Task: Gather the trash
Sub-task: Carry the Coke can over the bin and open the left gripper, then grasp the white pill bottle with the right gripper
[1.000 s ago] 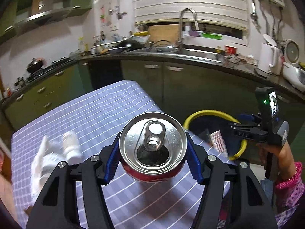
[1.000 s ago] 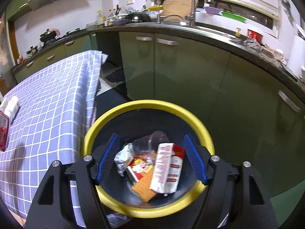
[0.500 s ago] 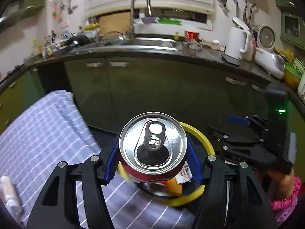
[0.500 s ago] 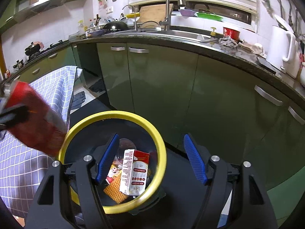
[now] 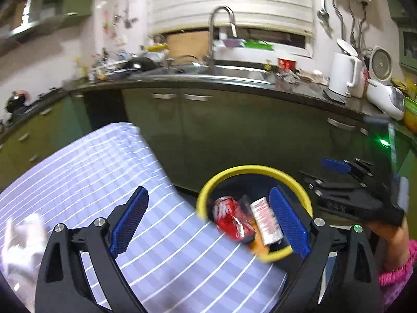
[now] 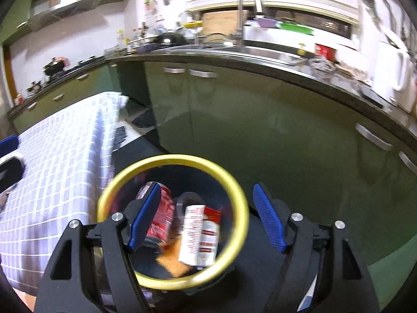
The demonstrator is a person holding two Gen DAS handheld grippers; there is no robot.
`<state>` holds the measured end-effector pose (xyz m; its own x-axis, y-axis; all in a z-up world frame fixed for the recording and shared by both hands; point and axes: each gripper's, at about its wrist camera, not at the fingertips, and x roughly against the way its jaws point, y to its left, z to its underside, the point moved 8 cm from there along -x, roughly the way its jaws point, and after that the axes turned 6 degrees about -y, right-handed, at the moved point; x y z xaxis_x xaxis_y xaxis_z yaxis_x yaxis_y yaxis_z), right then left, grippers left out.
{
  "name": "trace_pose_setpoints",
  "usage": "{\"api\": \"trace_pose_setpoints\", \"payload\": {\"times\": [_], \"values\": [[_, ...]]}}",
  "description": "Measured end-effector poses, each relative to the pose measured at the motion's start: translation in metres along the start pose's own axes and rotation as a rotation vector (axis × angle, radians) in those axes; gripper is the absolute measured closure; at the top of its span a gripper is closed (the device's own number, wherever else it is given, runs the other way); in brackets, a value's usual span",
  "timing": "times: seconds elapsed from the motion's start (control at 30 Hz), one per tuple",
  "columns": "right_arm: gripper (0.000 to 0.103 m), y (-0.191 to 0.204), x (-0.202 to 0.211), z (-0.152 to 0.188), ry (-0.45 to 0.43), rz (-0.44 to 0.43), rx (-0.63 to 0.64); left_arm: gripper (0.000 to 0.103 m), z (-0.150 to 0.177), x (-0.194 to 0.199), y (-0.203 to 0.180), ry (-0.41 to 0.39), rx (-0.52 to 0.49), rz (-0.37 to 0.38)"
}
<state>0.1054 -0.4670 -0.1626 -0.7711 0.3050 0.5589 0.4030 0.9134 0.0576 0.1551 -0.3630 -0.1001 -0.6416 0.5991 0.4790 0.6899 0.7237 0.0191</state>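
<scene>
lying inside the yellow-rimmed bin [image 6: 235, 190], the red can [image 6: 163, 216] rests beside a white carton [image 6: 199, 234]. left gripper [image 5: 208, 220] gapes empty above the bin; right gripper [image 6: 206, 219] is likewise spread

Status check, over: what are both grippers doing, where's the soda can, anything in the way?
Left gripper open, empty. Right gripper open, empty, above the bin. Red can inside bin, beside carton. Crumpled white trash on the table; nothing blocking.

bin mouth [image 6: 235, 193] open from above, table edge [image 5: 182, 198] just beside its left, cabinets [image 6: 234, 120] close behind
</scene>
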Motion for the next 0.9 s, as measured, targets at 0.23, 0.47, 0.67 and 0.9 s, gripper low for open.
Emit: {"api": "trace_pose_setpoints", "payload": {"times": [0.23,0.47,0.67,0.9], "values": [[0.034,0.113,-0.007,0.007,0.062,-0.251,0.085,0.009,0.046,0.102,0.08,0.008,0.098,-0.189],[0.034,0.249,-0.003,0.0,0.131,-0.491,0.177,0.009,0.088,0.182,0.159,-0.017,0.195,-0.411],[0.034,0.35,-0.014,-0.012,0.199,-0.594,0.225,0.009,0.112,0.209,0.194,-0.03,0.253,-0.444],[0.045,0.415,-0.046,-0.017,0.311,-0.612,0.244,0.009,0.125,0.222,0.219,-0.037,0.277,-0.471]]}}
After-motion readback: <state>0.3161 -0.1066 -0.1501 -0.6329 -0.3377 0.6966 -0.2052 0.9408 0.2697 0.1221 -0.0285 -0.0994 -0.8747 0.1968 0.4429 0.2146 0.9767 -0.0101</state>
